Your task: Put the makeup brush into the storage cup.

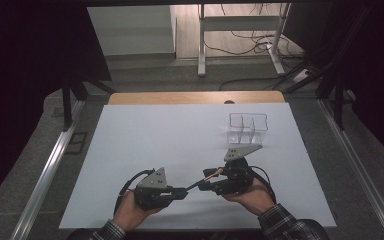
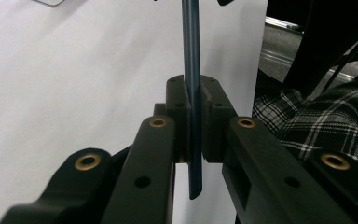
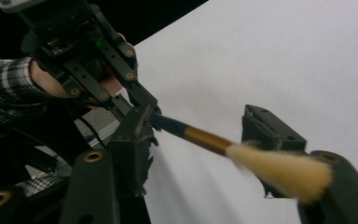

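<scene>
Left gripper [image 2: 193, 126] is clamped on a brush [image 3: 242, 151] handle, whose bristles lie between the spread jaws of the right gripper [image 3: 200, 154], above the table [image 1: 145, 135].

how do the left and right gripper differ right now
The left gripper is shut on the brush handle; the right gripper stands open around its bristle end. In the high view the left sits nearer the person, the right closer to the clear organizer. Both are black and hand-held.
</scene>
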`<state>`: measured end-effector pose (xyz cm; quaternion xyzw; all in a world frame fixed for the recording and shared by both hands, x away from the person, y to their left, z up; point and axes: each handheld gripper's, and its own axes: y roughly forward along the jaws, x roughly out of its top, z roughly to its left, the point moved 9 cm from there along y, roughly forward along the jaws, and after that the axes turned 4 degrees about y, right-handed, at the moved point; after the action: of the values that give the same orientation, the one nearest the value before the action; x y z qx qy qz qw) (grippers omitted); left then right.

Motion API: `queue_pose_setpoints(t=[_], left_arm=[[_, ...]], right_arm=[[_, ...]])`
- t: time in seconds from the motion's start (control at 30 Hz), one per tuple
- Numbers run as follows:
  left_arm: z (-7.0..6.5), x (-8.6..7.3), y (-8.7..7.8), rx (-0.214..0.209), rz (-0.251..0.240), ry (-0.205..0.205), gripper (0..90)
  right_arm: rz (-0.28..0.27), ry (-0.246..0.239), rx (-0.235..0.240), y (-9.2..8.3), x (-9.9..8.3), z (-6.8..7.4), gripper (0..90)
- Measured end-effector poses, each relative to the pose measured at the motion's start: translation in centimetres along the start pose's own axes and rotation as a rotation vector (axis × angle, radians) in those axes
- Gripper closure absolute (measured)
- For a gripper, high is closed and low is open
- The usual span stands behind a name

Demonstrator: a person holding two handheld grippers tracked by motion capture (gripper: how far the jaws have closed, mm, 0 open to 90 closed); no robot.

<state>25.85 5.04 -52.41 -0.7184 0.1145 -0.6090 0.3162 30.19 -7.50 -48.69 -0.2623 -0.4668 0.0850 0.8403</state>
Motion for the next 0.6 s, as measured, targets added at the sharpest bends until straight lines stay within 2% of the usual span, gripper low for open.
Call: queue_pose_setpoints(t=[0.4,0.5,0.6], left_arm=[[-0.19,-0.35,0.32,-0.013,0.029,0.02,84.0],[-0.12,-0.58,0.48,-0.006,0.052,0.032,83.4],[0.01,-0.75,0.79,0.014,0.068,0.017,80.7]], right_arm=[[0.022,0.035,0.067,0.02,-0.27,0.01,65.7],[0.032,0.056,0.102,0.02,-0.35,0.1,70.9],[0.036,0.084,0.169,-0.04,-0.28,0.52,81.7]])
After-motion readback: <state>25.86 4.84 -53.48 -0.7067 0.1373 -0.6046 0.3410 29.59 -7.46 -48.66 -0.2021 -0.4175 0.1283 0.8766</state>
